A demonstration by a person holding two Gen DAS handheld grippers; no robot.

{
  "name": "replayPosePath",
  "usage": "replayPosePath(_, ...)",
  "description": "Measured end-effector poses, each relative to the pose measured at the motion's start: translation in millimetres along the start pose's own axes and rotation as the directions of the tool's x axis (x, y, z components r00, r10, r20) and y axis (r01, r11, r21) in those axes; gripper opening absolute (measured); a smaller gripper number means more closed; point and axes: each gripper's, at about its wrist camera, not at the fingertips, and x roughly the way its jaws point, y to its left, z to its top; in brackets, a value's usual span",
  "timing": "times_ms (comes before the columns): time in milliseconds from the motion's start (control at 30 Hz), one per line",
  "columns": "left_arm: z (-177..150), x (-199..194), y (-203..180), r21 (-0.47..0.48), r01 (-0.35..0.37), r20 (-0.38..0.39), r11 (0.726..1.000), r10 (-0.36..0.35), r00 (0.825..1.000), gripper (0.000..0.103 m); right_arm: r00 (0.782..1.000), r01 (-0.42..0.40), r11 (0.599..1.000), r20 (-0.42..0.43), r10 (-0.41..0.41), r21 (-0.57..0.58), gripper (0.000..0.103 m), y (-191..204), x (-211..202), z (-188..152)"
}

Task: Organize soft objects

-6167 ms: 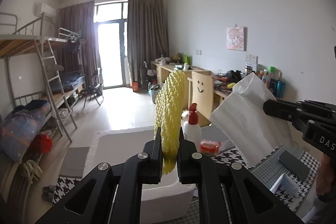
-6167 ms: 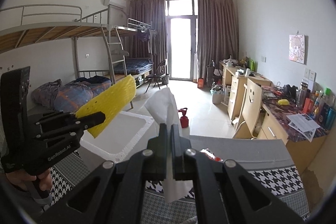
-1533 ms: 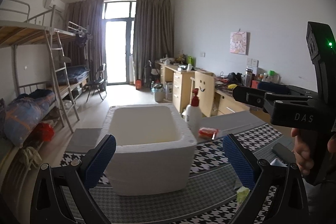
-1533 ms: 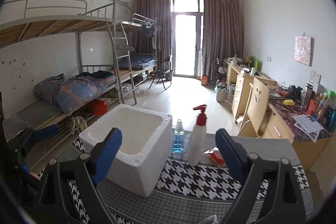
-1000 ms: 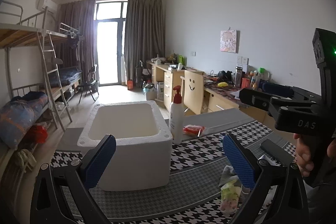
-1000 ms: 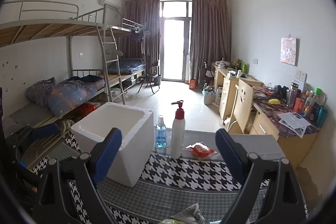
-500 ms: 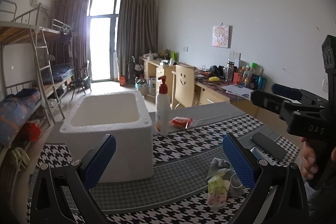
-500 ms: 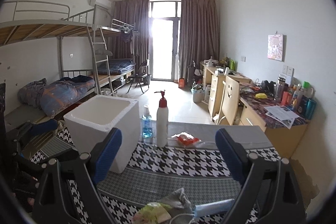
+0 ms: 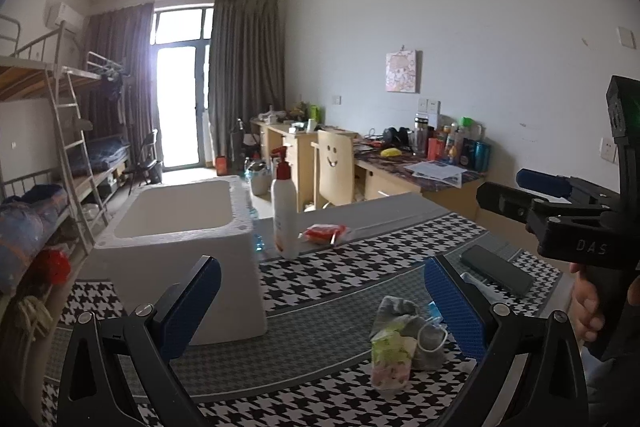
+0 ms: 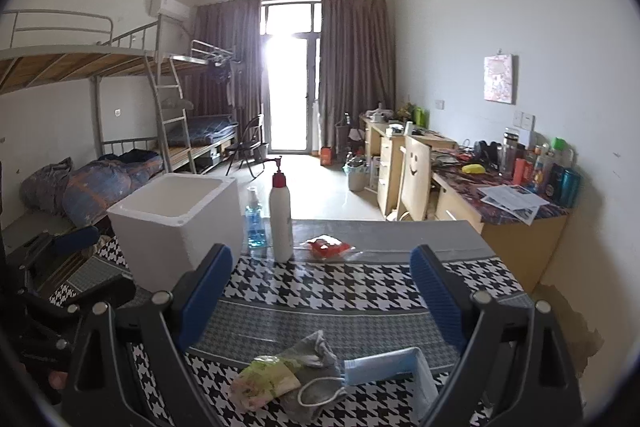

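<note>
Dorm room, bunk beds (image 10: pixel 120 67) on one wall, and a houndstooth-covered table (image 10: pixel 360 287) up front. Left gripper (image 9: pixel 320 303) hangs wide open with nothing in it, right gripper (image 10: pixel 320 287) likewise spread wide and empty. Soft pile sits near the table's front edge: grey sock (image 10: pixel 316 375), pale floral cloth (image 10: pixel 264 383), blue mask (image 10: pixel 380 367) touching. White foam box (image 10: pixel 176 227) stands toward the left edge, pump bottle (image 10: pixel 281 215) just beside it

White-walled dorm: bunk beds (image 10: pixel 120 75) left, desks (image 10: pixel 500 203) right (cluttered, seemingly), bright curtained balcony door (image 10: pixel 290 83).
</note>
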Motion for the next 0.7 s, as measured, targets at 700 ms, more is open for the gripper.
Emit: replayPosePath(700,-33.6,36.1,-17.8,-0.018,0.077,-0.115,0.997,-0.078,0.990,0.102,0.992,0.114,0.990,-0.068,-0.108,0.081,0.093,-40.9,-1.9,-38.0)
